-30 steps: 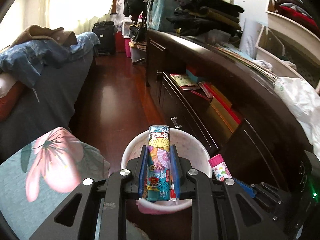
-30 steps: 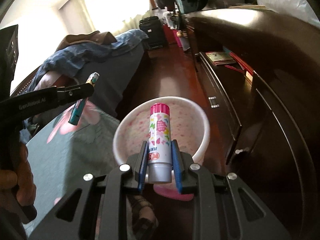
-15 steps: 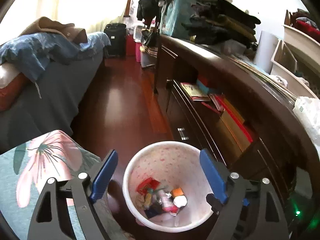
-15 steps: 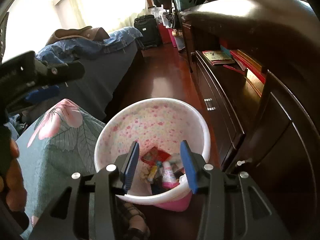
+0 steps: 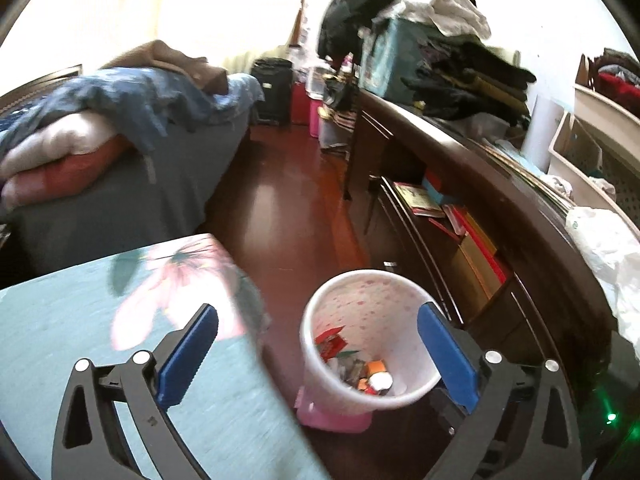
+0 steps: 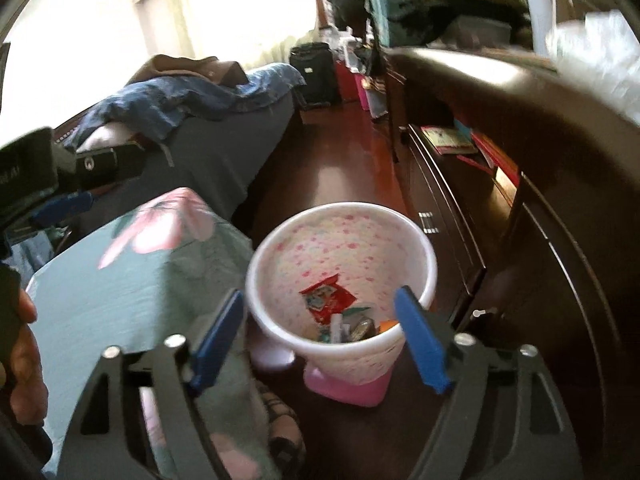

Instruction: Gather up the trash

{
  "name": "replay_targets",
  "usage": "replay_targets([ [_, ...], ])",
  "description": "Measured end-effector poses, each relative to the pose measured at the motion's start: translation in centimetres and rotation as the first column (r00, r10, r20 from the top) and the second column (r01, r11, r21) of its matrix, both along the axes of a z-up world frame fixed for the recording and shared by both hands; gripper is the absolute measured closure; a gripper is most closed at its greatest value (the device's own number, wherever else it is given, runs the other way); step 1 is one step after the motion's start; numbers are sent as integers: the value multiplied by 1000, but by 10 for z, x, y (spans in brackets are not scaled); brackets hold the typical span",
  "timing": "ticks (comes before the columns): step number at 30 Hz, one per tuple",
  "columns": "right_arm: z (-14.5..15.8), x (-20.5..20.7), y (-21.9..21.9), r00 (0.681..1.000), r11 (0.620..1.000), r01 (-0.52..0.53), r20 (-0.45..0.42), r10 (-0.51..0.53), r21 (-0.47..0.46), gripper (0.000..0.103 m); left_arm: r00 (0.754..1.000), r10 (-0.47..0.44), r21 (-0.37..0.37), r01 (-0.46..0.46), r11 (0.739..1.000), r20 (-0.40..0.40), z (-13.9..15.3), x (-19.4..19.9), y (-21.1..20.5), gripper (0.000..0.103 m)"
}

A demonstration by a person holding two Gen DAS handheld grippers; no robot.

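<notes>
Below both grippers: a white waste bin [image 5: 316, 344] with pink speckles and a pink base, standing on the dark red floor [image 5: 280, 208] between a table under a teal floral cloth [image 5: 120, 360] and a long dark cabinet [image 5: 460, 184]. Inside the bin, a heap of trash [image 5: 360, 364]: a red wrapper [image 6: 328, 300] uppermost against the inner wall, plus an orange scrap, a white cap-like piece and darker bits at the bottom (too jumbled and blurred to name singly).

From the left wrist view, left gripper [image 5: 318, 354] spread wide, empty, touching nothing. Blue left pad above the tablecloth edge, blue right pad past the bin's right rim, so the bin mouth framed between the two fingers, toward the right one. Trash well below the pads, apart from them.

From the right wrist view, right gripper [image 6: 320, 338] likewise wide apart and holding nothing. Left pad over the cloth's draped corner just beside the bin, right pad overlapping the near right part of the rim in the picture (contact not clear). Red wrapper sitting between the fingers, lower down inside the bin.

Also in the right wrist view, at the far left edge: the left gripper's black body with one blue pad [image 6: 64, 204], raised above the table, and part of the person's hand [image 6: 24, 364] on its handle.

Behind, a bed [image 5: 132, 184] piled with blue and brown bedding, and books on the cabinet's open shelf [image 5: 452, 208].
</notes>
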State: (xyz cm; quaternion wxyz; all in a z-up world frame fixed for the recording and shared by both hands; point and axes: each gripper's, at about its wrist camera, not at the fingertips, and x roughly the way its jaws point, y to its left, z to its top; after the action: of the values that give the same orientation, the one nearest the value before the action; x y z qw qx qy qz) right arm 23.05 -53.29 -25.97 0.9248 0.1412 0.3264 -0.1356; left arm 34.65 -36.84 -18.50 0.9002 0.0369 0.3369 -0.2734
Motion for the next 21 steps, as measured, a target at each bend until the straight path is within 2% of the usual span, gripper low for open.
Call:
replay_targets([
  [6,37,-37,62,997,997,-61,46,63,-54,6,994,110,-25,-110,994,-4,22,-36,72,4],
  [9,54,-56,93,993,994,-88,75,94,-71,4,983,185,-37,-185,982,5,32,-59,114,4],
  [14,77,-91,146,982,986,-146,110,155,-87,4,947,317,-50,-315,948,50,49,-102,184,4],
  [15,81,-98,157,978,983,-161,117,171,-88,4,933,355,-51,-352,934,63,54,-115,202,4],
  [21,104,-139,214,962,972,-222,146,232,-80,4,878,464,-58,-460,886,120,72,-170,261,4],
])
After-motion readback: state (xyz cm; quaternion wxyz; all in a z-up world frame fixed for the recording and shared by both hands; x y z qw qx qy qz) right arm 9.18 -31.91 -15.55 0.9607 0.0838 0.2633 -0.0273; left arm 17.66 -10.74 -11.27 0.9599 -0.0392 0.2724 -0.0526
